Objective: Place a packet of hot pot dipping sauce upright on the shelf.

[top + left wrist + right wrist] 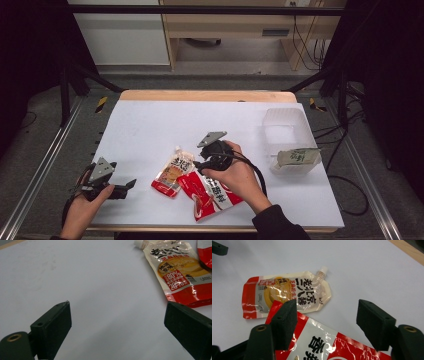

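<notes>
Right tool hovered unclenched over the red packet, poised to grasp; left tool, at 8 o'clock, waited released.

On the spouted pouch, read "80%" and "20%" in the red panel below its black Chinese lettering. The red-and-white packet just beside that pouch bears large black Chinese characters.

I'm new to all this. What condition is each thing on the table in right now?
Spouted sauce pouch: flat, capped, lower corner under the red packet.
Red packet: flat, sealed.
Clear plastic bin: upright, greenish packet at its near end.
Left gripper: open, empty.
Right gripper: open over the red packet.
</notes>
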Demonstrator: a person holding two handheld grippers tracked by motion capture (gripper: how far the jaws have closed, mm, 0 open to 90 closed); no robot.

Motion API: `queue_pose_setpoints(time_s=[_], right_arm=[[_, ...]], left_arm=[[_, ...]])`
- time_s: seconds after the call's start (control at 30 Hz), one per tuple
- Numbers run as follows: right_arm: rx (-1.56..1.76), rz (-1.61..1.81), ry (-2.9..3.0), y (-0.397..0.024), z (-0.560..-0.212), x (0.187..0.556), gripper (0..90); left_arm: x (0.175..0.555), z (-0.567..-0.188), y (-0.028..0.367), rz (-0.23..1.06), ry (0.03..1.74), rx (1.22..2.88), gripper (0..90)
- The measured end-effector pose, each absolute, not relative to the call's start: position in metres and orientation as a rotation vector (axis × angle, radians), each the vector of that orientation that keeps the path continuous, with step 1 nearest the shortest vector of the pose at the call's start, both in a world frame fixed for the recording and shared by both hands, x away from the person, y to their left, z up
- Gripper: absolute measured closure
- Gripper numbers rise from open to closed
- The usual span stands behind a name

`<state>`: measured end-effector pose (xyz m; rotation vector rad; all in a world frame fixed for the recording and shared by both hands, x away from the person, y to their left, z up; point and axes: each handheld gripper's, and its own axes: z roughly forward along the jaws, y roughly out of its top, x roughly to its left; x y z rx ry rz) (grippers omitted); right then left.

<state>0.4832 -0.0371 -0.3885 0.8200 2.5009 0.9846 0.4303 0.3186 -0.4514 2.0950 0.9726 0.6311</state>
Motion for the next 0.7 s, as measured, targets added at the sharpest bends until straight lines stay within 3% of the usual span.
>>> queue_pose_setpoints(time_s=[0.7], right_arm=[[0.911,0.97,2.535,-0.015,-0.412,0.506,49.8]], left_arm=[[0.43,-0.451,0.319,0.626,0.972,2.092,7.2]])
